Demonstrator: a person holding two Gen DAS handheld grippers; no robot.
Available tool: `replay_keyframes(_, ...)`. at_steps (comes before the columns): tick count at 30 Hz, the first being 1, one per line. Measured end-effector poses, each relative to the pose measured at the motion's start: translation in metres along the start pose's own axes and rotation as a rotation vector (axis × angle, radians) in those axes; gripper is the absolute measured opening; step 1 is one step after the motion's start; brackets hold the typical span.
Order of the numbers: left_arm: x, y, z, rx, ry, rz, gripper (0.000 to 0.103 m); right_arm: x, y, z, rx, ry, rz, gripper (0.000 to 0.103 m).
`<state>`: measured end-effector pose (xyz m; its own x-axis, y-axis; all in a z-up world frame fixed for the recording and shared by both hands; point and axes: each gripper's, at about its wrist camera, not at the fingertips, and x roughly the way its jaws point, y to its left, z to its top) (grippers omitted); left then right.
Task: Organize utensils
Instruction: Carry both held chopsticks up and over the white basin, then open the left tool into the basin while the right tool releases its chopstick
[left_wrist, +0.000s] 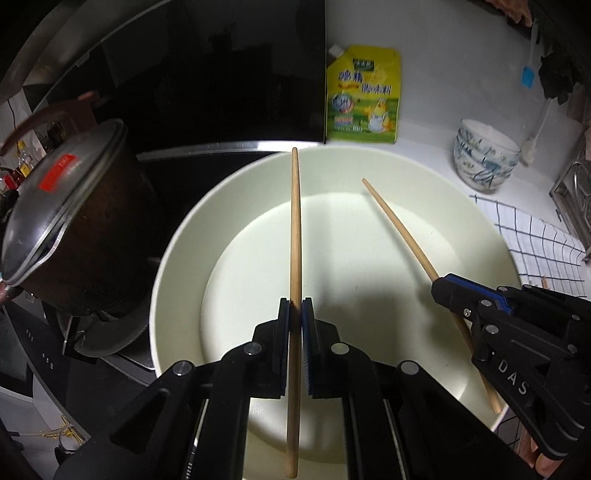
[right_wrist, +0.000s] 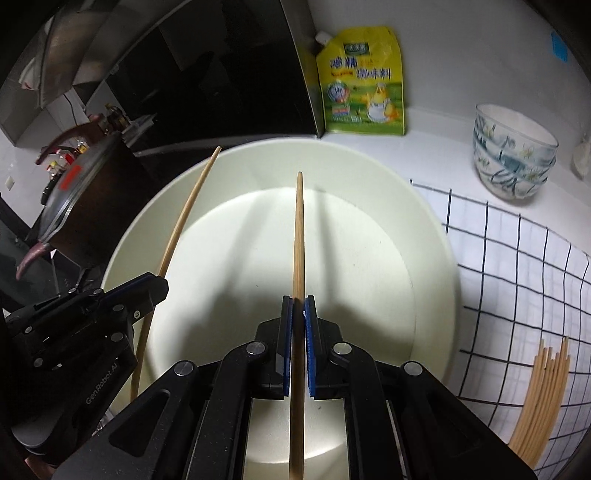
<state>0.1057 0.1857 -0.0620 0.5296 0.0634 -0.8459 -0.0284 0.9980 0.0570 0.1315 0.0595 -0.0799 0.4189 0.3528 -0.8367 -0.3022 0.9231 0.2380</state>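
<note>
Left gripper (left_wrist: 295, 308) is clamped on one chopstick (left_wrist: 294, 229), blue pads pinching it partway along the shaft; stick runs straight ahead, tip reaching the far rim of the big white basin (left_wrist: 177, 251), butt end sticking out back under the gripper. Right gripper (right_wrist: 298, 306) is clamped on a second chopstick (right_wrist: 298, 236) the same way, its tip over the basin's far inner wall. Both sticks are held above the basin, well apart and roughly parallel, not touching each other; can't tell if either touches the basin. In the left wrist view the right gripper comes in from the lower right with its stick angled up-left. Remaining chopstick bundle (right_wrist: 541, 398) lies on the checked cloth (right_wrist: 517, 258) just right of the basin. Yellow seasoning pouch (left_wrist: 364, 94) stands at the back wall behind the basin; stacked patterned bowls (right_wrist: 513, 151) sit on the white desk (right_wrist: 436, 125) back right. Dark pot with glass lid (left_wrist: 70, 221) sits on the stove left of the basin.
</note>
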Motion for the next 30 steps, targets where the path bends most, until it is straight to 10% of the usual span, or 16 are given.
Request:
replay_keyframes(7, 0.009, 0.004, -0.003, -0.006, 0.029, -0.008, 0.009, 0.006, -0.003, -0.001, 0.005, 0.004, -0.028, 0.007)
replay_keyframes(22, -0.01, 0.01, -0.005, -0.046, -0.003, 0.006, 0.058, -0.025, -0.006, -0.006, 0.007, -0.053, -0.051, 0.026)
replay_keyframes(30, -0.034, 0.003, -0.007, -0.048, -0.047, 0.001, 0.066, -0.055, -0.014, -0.017, 0.01, -0.091, -0.067, 0.032)
